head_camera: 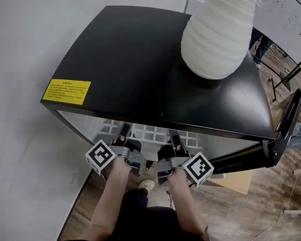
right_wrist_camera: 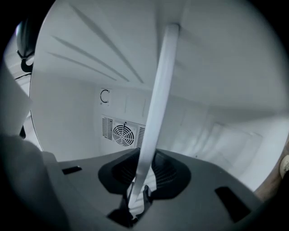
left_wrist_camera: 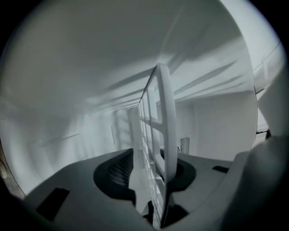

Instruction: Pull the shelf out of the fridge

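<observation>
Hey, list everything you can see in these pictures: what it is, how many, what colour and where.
fridge: one, black outside, white inside, centre
door: one, black, swung open at the right
vase: one, white, ribbed, on the fridge top toward the right
warning label: one, yellow, front left of the fridge top
shelf: one, white grid, inside the fridge
fan vent: one, white, on the fridge's back wall
whiteboard: one, white, top right background
floor: wood, brown, below and right
left gripper: one, grey with a black-and-white marker cube, closed on the shelf's front edge
right gripper: one, same colours, closed on the same edge further right
forearms: two, reaching up from below
</observation>
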Demonstrator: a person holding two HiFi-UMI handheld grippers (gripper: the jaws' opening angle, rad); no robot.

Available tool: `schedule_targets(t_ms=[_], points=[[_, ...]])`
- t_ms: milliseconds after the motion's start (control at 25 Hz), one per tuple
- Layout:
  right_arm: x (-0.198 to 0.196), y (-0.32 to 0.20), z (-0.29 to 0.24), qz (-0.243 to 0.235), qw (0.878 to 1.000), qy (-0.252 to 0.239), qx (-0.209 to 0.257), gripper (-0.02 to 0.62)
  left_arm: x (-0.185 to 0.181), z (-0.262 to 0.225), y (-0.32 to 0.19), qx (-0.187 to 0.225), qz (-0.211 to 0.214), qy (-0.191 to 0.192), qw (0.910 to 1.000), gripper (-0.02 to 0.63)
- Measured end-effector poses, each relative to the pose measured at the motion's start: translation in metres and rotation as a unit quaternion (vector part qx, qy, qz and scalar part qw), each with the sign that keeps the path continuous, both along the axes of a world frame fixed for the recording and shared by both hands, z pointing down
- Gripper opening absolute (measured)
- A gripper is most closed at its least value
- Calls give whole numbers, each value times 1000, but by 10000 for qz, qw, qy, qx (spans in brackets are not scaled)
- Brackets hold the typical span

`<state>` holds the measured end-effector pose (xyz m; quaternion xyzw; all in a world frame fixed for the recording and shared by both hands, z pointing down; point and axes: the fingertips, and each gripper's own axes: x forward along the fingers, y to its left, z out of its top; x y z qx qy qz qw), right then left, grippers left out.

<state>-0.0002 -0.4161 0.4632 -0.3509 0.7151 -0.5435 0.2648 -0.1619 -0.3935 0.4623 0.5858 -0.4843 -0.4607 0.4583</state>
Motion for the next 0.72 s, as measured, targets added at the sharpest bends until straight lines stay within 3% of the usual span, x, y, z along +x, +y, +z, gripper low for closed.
schedule_targets(t_ms=[160, 320, 720], points=[[-2, 0, -1, 39, 9993, -308, -189, 28, 2, -13, 0, 226, -15, -107, 9997, 43], [0, 0, 0, 63, 9989, -422, -190, 23, 1, -10, 1, 97, -25, -325, 9994, 43], [-1, 1, 0, 109, 9985, -487, -217, 23, 0, -9, 1, 109, -55, -278, 9995, 38]])
